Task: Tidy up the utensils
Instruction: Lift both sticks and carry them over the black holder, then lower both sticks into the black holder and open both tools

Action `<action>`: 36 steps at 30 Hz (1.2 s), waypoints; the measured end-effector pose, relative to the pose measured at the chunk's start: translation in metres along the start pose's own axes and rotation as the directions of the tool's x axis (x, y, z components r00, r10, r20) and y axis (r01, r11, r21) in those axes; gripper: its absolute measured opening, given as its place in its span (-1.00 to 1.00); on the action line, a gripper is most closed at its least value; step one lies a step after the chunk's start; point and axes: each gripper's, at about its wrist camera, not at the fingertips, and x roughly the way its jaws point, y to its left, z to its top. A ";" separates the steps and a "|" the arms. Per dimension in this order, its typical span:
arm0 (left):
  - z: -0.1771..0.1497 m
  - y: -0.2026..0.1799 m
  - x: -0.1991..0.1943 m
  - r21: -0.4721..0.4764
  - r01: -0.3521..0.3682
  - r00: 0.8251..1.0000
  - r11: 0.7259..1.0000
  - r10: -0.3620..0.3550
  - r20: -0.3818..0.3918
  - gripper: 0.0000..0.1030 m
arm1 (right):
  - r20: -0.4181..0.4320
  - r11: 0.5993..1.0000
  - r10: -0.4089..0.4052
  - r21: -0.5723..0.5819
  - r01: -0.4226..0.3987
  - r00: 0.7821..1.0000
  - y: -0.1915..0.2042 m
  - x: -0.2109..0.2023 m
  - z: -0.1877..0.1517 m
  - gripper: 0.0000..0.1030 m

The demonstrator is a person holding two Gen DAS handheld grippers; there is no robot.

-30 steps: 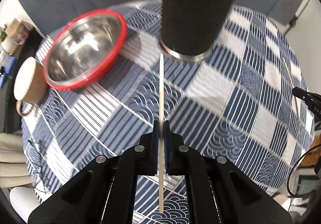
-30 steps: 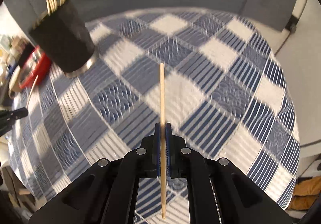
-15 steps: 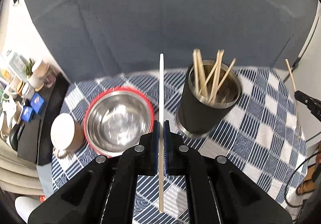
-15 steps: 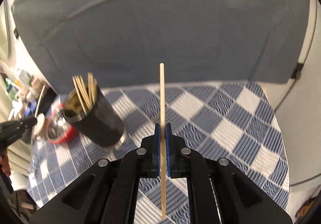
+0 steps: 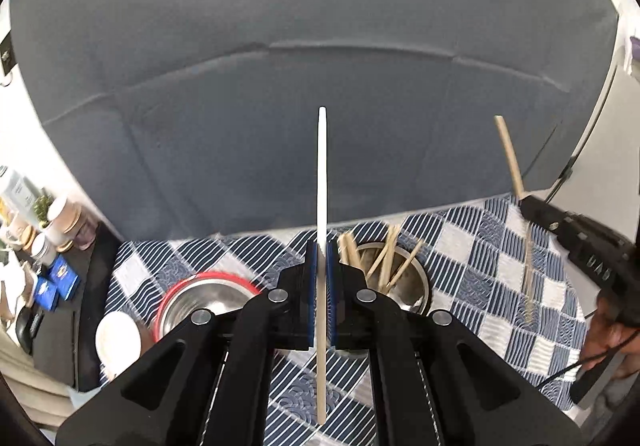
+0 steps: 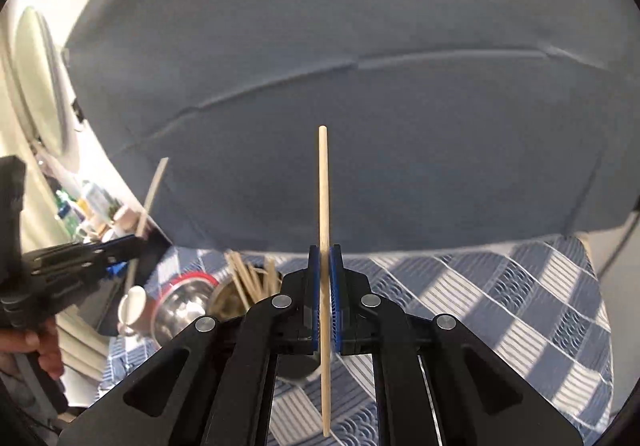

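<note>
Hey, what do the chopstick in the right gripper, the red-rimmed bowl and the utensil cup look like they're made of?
Chopstick: probably bamboo or pale wood, matte tan, no shine.
Red-rimmed bowl: a stainless steel inside by its mirror-like reflections; the red rim could be plastic or a coating.
Utensil cup: shiny metal inside; its outside is mostly hidden here.
</note>
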 end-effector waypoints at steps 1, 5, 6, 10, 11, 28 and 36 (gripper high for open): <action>0.004 0.001 0.002 -0.010 0.014 1.000 1.000 -0.014 0.007 -0.91 | 0.006 1.000 0.010 -0.006 -0.010 1.000 0.004 0.003 0.002 -0.91; 0.017 0.006 0.012 -0.060 0.072 0.996 0.996 -0.069 0.050 -0.91 | 0.016 0.997 0.077 -0.033 -0.076 0.997 0.020 0.020 0.011 -0.91; 0.020 0.009 0.015 -0.077 0.084 0.995 0.993 -0.079 0.067 -0.91 | 0.017 0.996 0.087 -0.037 -0.086 0.996 0.024 0.024 0.012 -0.91; 0.026 0.017 0.025 -0.110 0.144 0.982 0.983 -0.129 0.135 -0.91 | 0.025 0.989 0.142 -0.037 -0.141 0.990 0.035 0.045 0.012 -0.91; 0.027 0.018 0.027 -0.116 0.158 0.979 0.981 -0.141 0.146 -0.91 | 0.034 0.987 0.158 -0.033 -0.157 0.987 0.037 0.049 0.012 -0.91; -0.025 0.021 0.073 -0.086 0.276 0.906 0.957 -0.229 0.357 -0.91 | 0.229 0.962 0.272 -0.053 -0.267 0.935 0.038 0.090 -0.031 -0.91; -0.056 0.007 0.073 -0.010 0.323 0.866 0.946 -0.291 0.407 -0.91 | 0.238 0.961 0.278 -0.075 -0.268 0.930 0.038 0.093 -0.059 -0.91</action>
